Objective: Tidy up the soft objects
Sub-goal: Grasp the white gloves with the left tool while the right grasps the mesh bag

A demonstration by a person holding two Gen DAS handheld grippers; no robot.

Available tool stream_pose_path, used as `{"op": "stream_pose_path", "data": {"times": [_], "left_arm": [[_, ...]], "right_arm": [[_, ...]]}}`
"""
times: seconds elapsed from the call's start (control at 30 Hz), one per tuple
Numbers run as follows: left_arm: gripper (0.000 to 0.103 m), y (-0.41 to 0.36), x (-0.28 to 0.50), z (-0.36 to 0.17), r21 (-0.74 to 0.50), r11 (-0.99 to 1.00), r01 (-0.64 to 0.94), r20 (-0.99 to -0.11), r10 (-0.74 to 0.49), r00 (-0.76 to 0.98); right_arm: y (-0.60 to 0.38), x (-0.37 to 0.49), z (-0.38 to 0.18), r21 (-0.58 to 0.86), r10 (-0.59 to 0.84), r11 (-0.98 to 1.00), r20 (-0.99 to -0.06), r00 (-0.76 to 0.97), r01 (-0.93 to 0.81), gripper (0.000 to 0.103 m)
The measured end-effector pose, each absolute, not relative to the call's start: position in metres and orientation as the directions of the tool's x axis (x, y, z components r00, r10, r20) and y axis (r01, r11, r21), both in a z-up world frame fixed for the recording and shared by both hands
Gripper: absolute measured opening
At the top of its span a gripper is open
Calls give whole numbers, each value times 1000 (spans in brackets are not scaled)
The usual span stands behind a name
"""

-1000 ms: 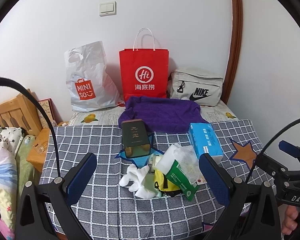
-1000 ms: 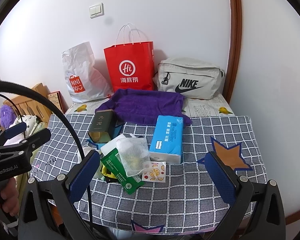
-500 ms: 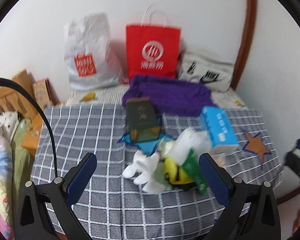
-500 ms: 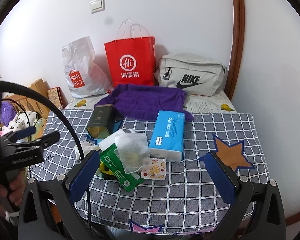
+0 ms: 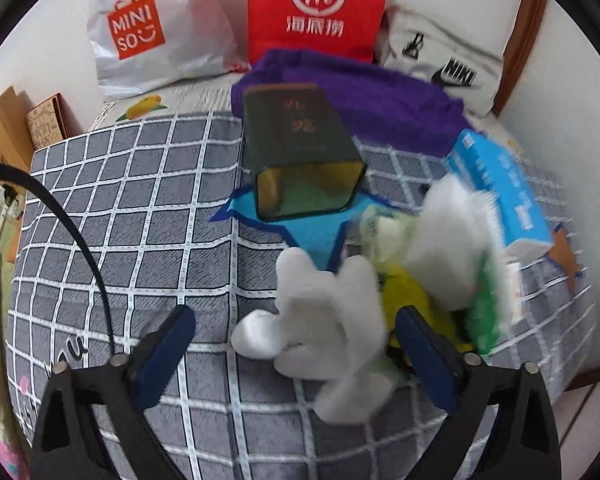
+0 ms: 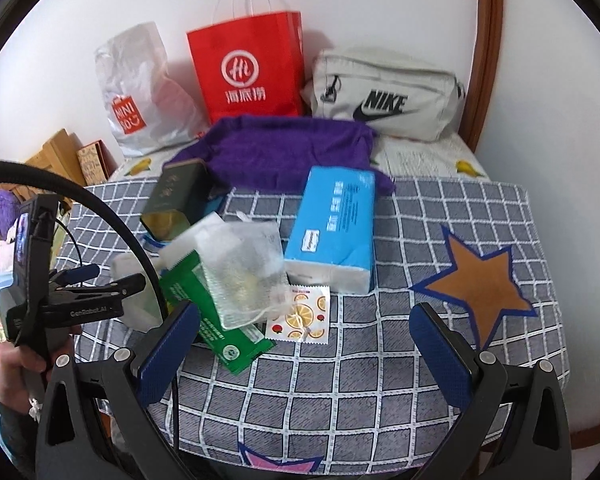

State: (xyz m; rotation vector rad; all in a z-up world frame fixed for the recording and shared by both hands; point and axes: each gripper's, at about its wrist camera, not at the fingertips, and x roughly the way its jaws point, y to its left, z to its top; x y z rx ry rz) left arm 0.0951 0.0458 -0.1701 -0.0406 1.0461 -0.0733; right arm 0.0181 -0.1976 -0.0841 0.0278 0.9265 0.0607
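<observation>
White glove (image 5: 332, 320), limp and crumpled, lies on the checked cloth (image 5: 140, 240) at the near edge of an unsorted pile with the green packet (image 6: 220, 320) and mesh pouch (image 6: 240, 276). Left gripper (image 5: 296, 344) brackets it, fingers spread, nothing gripped; right gripper (image 6: 306, 344) hangs open. Sorting apparently not yet begun.

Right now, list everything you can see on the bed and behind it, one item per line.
white glove: 1, white, between left claw's fingers
green packet: 1, green, in the pile
mesh pouch: 1, translucent white, on green packet
fruit-print sachet: 1, white and orange, beside pouch
tissue pack: 1, blue, right of pile
tin: 1, dark green, lying open-ended
purple cloth: 1, behind tin
red bag: 1, at wall
Miniso bag: 1, white
Nike bag: 1, beige
left claw: open
right claw: open
</observation>
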Motion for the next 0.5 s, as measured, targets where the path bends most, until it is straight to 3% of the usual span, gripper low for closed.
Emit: {"op": "stream_pose_path", "data": {"times": [0.03, 0.1, 0.2, 0.5], "left_arm": [[76, 45, 97, -173, -57, 997, 43, -866, -71, 494], [45, 44, 101, -182, -44, 998, 48, -872, -61, 485], [21, 48, 105, -187, -87, 994, 58, -876, -104, 471], [17, 63, 103, -182, -152, 986, 75, -859, -169, 484]], "right_arm": [[-198, 21, -88, 56, 70, 998, -804, 590, -42, 103], [-199, 27, -98, 69, 83, 997, -816, 572, -46, 103], [-196, 37, -111, 94, 114, 993, -827, 550, -64, 103], [-171, 78, -158, 218, 264, 964, -846, 463, -151, 103]]}}
